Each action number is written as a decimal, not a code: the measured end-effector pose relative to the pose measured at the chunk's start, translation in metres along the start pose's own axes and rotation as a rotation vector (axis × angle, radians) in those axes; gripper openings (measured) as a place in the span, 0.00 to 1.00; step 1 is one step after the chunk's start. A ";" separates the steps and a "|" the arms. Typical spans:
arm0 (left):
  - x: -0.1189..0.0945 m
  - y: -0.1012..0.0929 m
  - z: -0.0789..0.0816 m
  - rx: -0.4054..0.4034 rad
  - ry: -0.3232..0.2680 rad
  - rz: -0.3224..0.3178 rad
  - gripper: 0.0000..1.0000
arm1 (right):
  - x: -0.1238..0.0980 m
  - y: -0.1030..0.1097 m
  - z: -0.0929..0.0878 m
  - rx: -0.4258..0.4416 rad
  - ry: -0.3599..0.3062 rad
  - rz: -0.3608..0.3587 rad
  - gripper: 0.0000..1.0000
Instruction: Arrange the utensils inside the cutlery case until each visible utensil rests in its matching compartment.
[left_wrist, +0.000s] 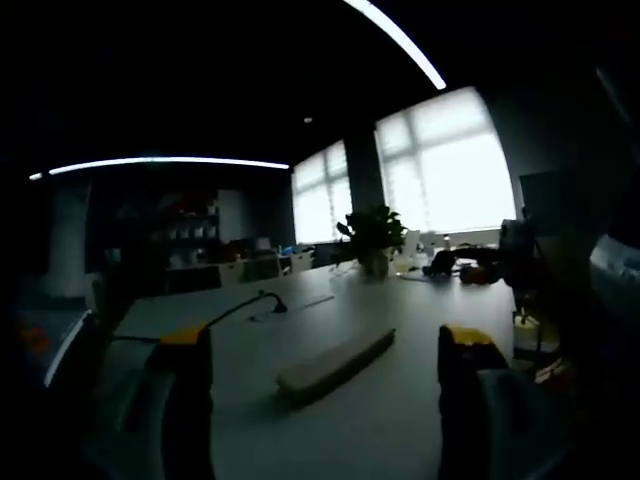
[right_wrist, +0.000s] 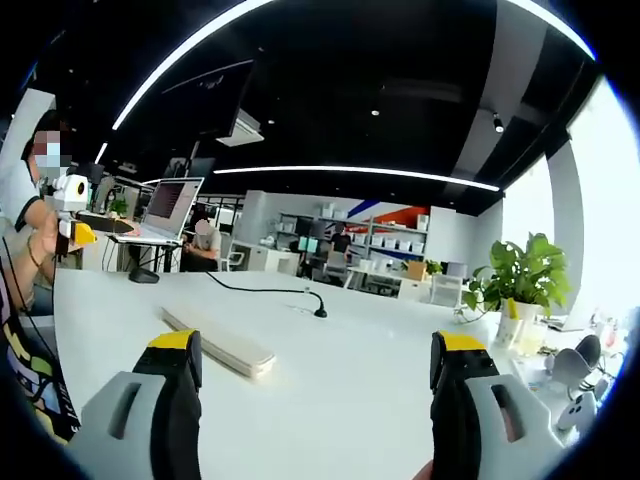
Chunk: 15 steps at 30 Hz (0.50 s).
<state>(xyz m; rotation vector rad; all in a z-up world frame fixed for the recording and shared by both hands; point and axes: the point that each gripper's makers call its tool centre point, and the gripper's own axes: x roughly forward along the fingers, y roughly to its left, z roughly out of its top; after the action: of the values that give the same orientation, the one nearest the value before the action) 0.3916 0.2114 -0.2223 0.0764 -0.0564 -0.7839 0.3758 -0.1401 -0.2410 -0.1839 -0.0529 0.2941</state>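
Both grippers wide apart, nothing held: left gripper (left_wrist: 325, 365) raised over the white table (left_wrist: 400, 400), jaws spread with the closed cutlery case (left_wrist: 336, 364) lying between them further off, not touched; right gripper (right_wrist: 318, 385) likewise spread and empty, the same case (right_wrist: 218, 346) just past its left jaw on the table (right_wrist: 340, 400). Case is a long pale flat box, lid looks shut, lying flat and alone on bare tabletop. No utensils can be made out anywhere; compartments hidden. Left gripper view is very dark, detail poor. Other stuff: gooseneck microphone (right_wrist: 319, 311) with black cable behind the case, potted plant (right_wrist: 522, 275) at the far right edge near the windows (left_wrist: 455, 165), laptop (right_wrist: 172, 205) at the far left, seated person (right_wrist: 25, 215) at left holding a yellow-tipped device. Step, judged: very start, approach phase, case unopened, no sorting done. Next move likely needs both grippers lowered to the case, one pinning the body, the other catching the lid edge to open it. Risk: light case slides on the smooth top if pushed from one side only.
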 end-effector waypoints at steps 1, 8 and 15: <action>-0.001 0.000 0.000 0.003 0.001 0.001 1.00 | -0.002 -0.002 -0.001 -0.007 0.009 -0.015 0.99; -0.003 0.000 0.002 0.006 -0.002 0.008 1.00 | -0.006 -0.010 -0.001 -0.011 0.015 -0.035 0.99; -0.001 0.001 0.003 0.005 -0.001 0.009 1.00 | -0.002 -0.006 -0.002 -0.003 0.023 -0.019 0.99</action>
<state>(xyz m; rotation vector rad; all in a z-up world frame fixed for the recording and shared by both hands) 0.3909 0.2128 -0.2196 0.0799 -0.0595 -0.7749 0.3754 -0.1466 -0.2423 -0.1895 -0.0323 0.2731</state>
